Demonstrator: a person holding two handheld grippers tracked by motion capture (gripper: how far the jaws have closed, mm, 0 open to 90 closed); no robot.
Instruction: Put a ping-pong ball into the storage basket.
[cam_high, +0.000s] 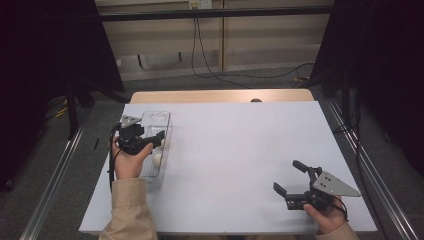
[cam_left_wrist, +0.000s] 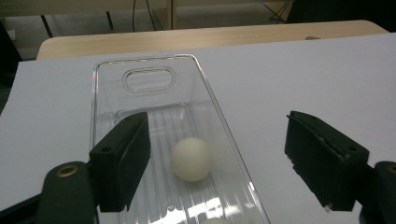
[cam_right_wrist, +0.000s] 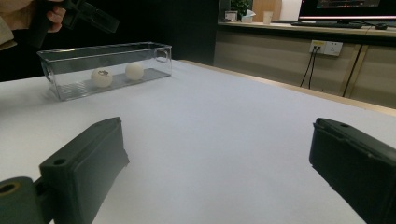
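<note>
High view: near the left edge of the white table (cam_high: 230, 150), a clear, oblong plastic box (cam_high: 156, 145) lies with its long sides running from the near edge toward the far edge. The left gripper (cam_high: 156, 139), black and held in a hand with a beige sleeve, hovers over the box's middle. In the left gripper view its jaws stand apart with nothing between the pads; 1 jaw hangs above the box's ribbed floor, the other above the bare table just outside the box's wall. Below them a matte white ball (cam_left_wrist: 191, 158) rests on the floor of the box, apart from both jaws, and the rim of a 2nd white ball (cam_left_wrist: 215, 220) peeks in at the bottom edge of that view. From the right gripper view, both balls lie side by side inside the box, close together.

Toward the near right corner of the table, the right gripper (cam_high: 289, 176) is held low over the surface, jaws spread wide and empty, well apart from the box.
</note>
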